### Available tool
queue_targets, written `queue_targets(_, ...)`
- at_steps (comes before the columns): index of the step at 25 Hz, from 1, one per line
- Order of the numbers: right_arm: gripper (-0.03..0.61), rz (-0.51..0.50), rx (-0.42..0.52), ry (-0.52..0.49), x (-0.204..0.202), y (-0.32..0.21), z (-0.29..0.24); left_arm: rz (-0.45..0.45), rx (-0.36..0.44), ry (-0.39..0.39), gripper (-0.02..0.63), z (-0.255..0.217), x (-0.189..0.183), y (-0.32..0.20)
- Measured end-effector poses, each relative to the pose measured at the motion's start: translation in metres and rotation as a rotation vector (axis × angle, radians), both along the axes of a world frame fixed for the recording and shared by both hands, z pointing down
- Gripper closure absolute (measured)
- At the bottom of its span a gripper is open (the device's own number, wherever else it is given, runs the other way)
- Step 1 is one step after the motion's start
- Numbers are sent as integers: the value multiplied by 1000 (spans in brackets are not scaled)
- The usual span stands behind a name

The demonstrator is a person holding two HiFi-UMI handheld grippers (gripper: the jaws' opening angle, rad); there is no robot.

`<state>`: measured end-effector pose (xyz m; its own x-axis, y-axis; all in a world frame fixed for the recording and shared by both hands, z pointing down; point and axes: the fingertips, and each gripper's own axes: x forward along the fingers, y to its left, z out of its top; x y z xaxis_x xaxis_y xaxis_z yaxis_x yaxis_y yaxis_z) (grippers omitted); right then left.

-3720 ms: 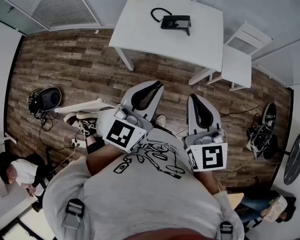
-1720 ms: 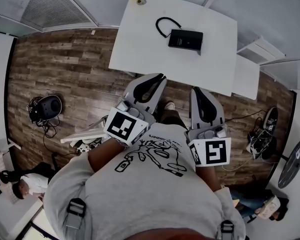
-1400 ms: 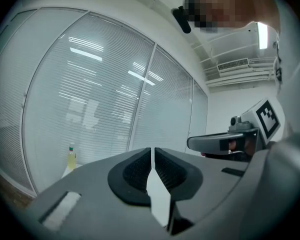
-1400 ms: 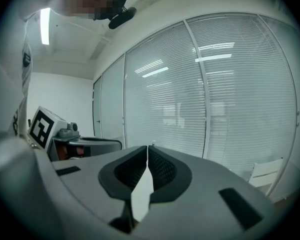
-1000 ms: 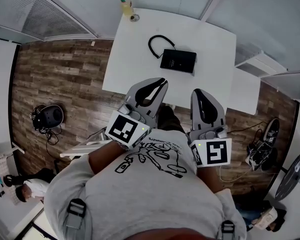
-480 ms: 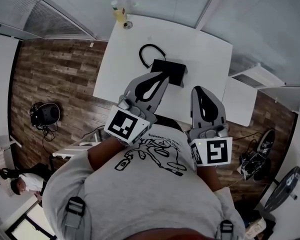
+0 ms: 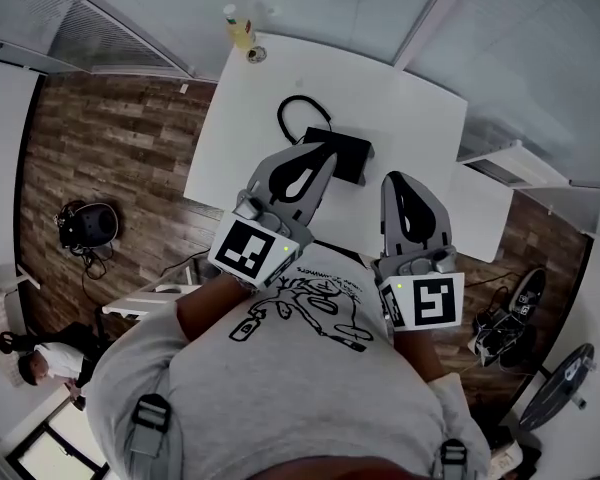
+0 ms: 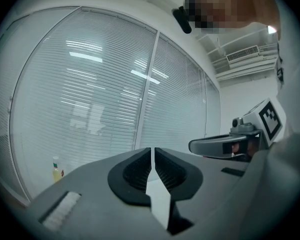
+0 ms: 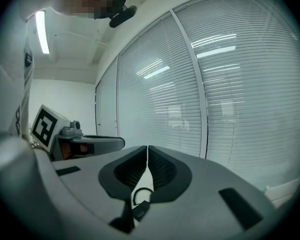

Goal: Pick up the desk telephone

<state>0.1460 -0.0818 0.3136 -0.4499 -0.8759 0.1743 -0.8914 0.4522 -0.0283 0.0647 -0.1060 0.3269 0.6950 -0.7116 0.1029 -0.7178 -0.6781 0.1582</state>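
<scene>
The black desk telephone (image 7: 352, 156) lies on the white table (image 7: 405, 108), its curled cord (image 7: 292, 113) looping off to the far left. In the head view my left gripper (image 7: 325, 152) is shut and empty, its tip overlapping the phone's near-left corner. My right gripper (image 7: 398, 180) is also shut and empty, over the table's near edge to the right of the phone. In the right gripper view the phone (image 9: 139, 209) and cord show small below the shut right gripper (image 9: 148, 149). The left gripper view shows the shut left gripper (image 8: 152, 151) and window blinds.
A yellow bottle (image 7: 238, 26) stands at the table's far left corner, also seen as the bottle (image 8: 56, 170) from the left gripper. A white chair (image 7: 480, 208) adjoins the table's right side. On the wooden floor lie a black device (image 7: 85, 223) at left and shoes (image 7: 500, 318) at right.
The table and phone have come closer in the head view. Both shut grippers advanced over the table's near edge; the left tip now overlaps the phone.
</scene>
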Motion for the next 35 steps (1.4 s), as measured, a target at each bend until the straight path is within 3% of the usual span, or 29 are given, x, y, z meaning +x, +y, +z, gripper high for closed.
queue_targets(15,571,45,24,5,-37,-40,-16,50,15,21,591,-13,-36,-40)
queue_targets(28,566,43,-83,19,-41,-50,28,110,-99,15,581,35,-43,-48)
queue_targets(35,505,35,-181,27,-38,-51,71,118,-194,-13,540,77,-45,-52)
